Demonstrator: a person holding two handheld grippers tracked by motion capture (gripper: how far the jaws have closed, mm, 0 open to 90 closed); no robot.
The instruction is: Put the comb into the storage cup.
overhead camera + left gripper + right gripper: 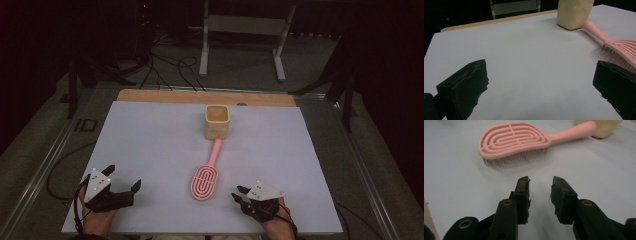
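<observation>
**Both grippers empty, pink brush lying between them**

My right gripper [540,182] has its two black jaws parted by a narrow gap, and I see only bare sheet between them; nothing is held. The pads [522,187] are flat, matte and rough along their edges, each bolted to a dark arm with a brass-ringed hole. Just beyond the fingertips lies the pink hairbrush [514,142], bristles down. Its head is a smooth plastic oval cut into concentric looping slots, with a fringe of fine pale bristles showing under the near rim. Its round, tapering handle runs away from my jaws to a cream container [602,127], and the handle's end touches or nearly touches it.

My left gripper [541,80] stands wide open, with plain sheet between its chunky black jaws and nothing gripped. The brush head sits just beyond the jaw on the right of that view, apart from it. Farther off, past the handle, stands the container, a squarish block with rounded corners and a dull, waxy surface.

From the high view the left gripper [123,179] and right gripper [240,193] sit near the front edge of the table [150,145], covered by a smooth, pale grey sheet, with the brush [205,180] between them and nearer the right one. The container [217,121] is open-topped, well beyond both.
</observation>
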